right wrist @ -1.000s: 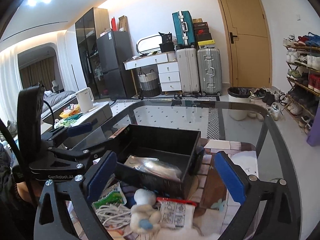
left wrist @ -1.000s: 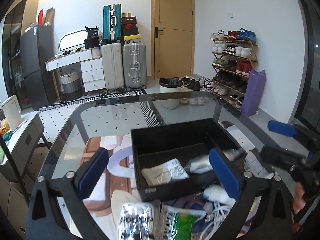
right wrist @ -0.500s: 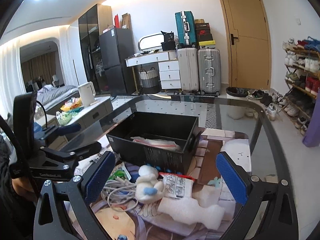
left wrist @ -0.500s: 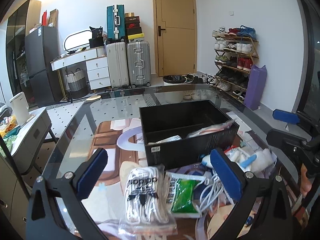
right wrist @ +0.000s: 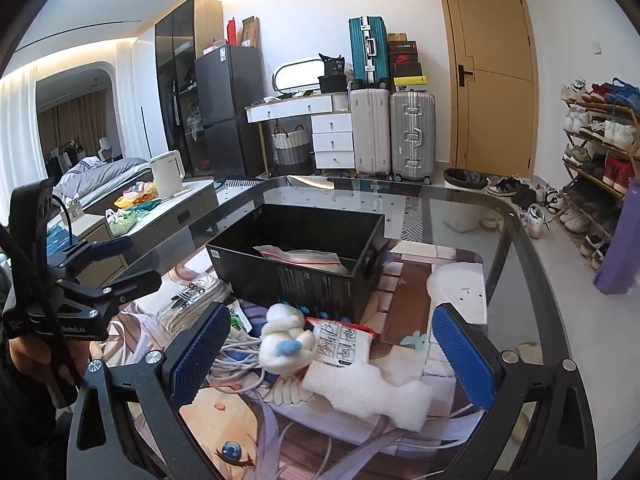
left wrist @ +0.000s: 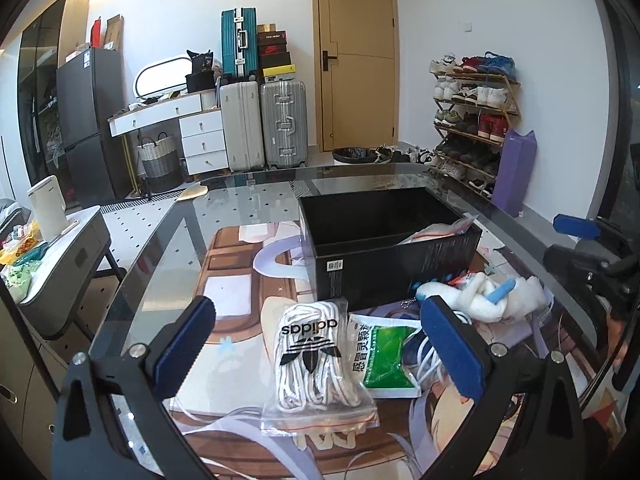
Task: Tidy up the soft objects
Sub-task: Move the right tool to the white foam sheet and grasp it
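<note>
Both claws are being held wide apart and empty above the glass counter (left wrist: 168,248). Between the fingers of the left claw (left wrist: 320,344), a bagged bundle of white laces (left wrist: 312,356) and a green sachet (left wrist: 382,354) are being framed. Just ahead of the right claw (right wrist: 332,356), a white plush toy (right wrist: 284,340) and a foam sheet (right wrist: 368,392) are being shown, with the black box (right wrist: 296,268), a clear bag inside, beyond them.

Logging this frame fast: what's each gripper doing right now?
Left gripper: open, empty, above the bag of white laces.
Right gripper: open, empty, above the white plush toy.
</note>
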A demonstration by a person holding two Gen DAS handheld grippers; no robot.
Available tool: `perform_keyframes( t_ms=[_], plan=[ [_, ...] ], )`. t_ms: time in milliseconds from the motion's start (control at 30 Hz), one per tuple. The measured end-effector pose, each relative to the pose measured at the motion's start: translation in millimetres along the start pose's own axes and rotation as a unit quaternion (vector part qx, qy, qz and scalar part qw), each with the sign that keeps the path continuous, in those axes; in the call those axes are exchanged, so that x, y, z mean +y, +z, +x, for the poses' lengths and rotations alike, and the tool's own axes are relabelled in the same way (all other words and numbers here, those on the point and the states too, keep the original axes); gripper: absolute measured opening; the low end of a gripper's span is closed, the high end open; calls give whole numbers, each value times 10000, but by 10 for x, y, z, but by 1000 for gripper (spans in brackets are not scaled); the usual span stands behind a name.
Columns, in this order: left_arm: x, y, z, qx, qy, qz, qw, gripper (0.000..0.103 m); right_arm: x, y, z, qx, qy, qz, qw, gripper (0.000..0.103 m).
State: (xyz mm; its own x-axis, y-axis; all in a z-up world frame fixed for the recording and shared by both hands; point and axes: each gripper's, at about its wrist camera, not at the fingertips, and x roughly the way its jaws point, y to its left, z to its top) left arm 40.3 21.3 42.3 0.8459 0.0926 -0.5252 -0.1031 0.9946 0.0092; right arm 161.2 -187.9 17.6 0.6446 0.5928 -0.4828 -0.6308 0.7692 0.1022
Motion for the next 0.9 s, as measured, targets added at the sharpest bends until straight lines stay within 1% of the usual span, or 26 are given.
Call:
perform_keyframes(
  t_ms=[267,533,700,900],
  plan=[
    [11,-8,28,58,-96,20,9999,103,-95,-34,1,178,-56,-10,9998,102],
    [37,-22,90,203,-157,12,9997,103,-201,-97,88,465,-107,56,9988,102],
    [71,-33,127,274,-158,-41,9995,103,-240,-148,204,750,-113,116,9971,102],
    [106,-52,183,366,-139,-102,9992,103,-285,-205,299,970,-24,272,9949,102]
  ],
)
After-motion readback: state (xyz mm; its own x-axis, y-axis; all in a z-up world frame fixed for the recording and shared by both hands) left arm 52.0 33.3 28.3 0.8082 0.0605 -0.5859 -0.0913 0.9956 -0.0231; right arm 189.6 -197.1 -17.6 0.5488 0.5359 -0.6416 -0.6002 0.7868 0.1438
